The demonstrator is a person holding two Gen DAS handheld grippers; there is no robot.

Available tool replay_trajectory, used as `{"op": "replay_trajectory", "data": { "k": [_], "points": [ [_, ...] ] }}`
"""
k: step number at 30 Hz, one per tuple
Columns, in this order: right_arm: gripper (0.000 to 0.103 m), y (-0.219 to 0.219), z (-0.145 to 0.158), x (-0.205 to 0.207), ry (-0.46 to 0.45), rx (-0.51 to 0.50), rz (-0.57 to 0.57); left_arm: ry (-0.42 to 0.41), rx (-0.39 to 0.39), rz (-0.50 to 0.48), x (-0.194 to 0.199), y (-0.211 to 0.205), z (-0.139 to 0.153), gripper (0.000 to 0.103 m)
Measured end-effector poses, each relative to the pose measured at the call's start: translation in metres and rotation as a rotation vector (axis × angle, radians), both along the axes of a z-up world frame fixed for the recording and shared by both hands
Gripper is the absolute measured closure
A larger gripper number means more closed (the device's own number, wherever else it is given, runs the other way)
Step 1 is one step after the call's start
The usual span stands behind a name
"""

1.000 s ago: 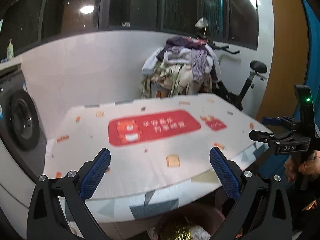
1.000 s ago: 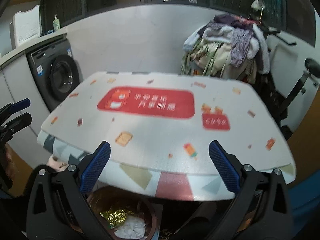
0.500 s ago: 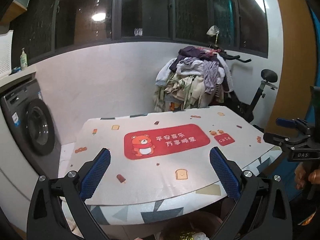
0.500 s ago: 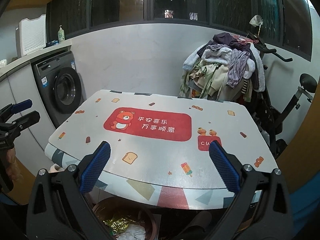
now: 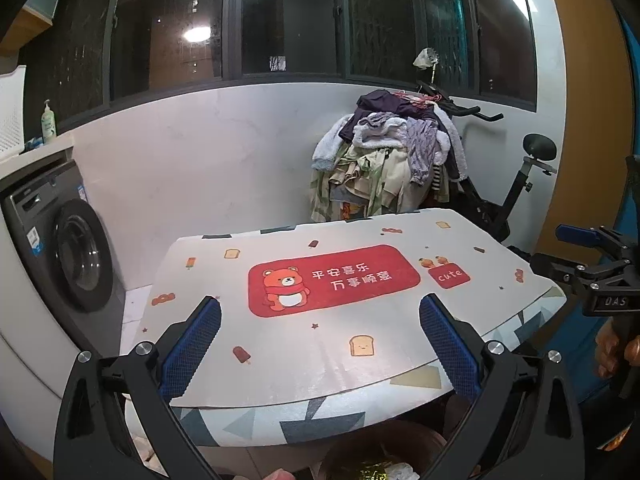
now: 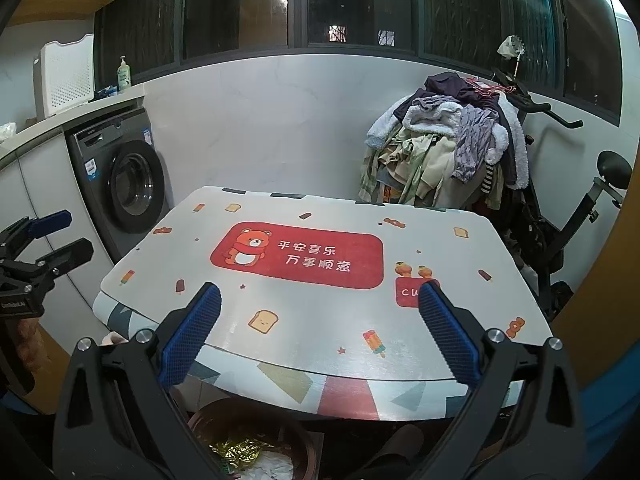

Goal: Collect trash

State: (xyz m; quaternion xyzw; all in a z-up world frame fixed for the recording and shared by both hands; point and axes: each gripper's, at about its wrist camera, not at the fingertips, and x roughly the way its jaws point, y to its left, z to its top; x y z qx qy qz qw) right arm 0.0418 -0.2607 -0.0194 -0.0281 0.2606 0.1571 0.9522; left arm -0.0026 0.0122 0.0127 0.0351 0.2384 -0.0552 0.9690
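We hold both tools above the near edge of the desk point(image 6: 320, 312), the left hand-held gripper point(image 5: 320, 336) and the right hand-held gripper point(image 6: 320, 328) each spread wide with nothing between the blue pads point(image 6: 190, 336). The trash point(image 6: 248, 454), gold foil and white paper, lies in the brown bin point(image 6: 296, 440) on the floor below the desk edge.

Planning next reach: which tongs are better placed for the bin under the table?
Right, narrowly. The right tongs and left tongs are both open and empty, but the bin shows more fully in the right view.
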Motion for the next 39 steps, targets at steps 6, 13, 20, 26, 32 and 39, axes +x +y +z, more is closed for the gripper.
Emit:
{"op": "replay_trajectory", "data": {
  "k": [6, 13, 20, 26, 32, 39],
  "points": [
    [0.006, 0.0046, 0.0030, -0.0028, -0.010, -0.007, 0.005, -0.012, 0.031, 0.024, -0.0014, -0.0049, 0.0006, 0.006],
    [0.006, 0.0049, 0.0045, -0.0036, -0.016, -0.009, 0.003, -0.018, 0.030, 0.022, -0.0033, -0.0042, 0.0022, 0.006],
    [0.006, 0.0076, 0.0060, -0.0043, -0.020, -0.017, 0.004, -0.018, 0.028, 0.023, -0.0031, -0.0033, 0.0030, 0.006],
    [0.006, 0.0075, 0.0064, -0.0045, -0.019, -0.017, 0.005, -0.040, 0.035, 0.030, -0.0053, -0.0021, 0.0049, 0.006],
    [0.006, 0.0081, 0.0067, -0.0047, -0.020, -0.017, 0.005, -0.034, 0.029, 0.027, -0.0061, -0.0022, 0.0052, 0.006],
    [0.006, 0.0081, 0.0066, -0.0048, -0.019, -0.017, 0.005, -0.021, 0.012, 0.024, -0.0050, 0.0002, 0.0067, 0.006]
  ]
}}
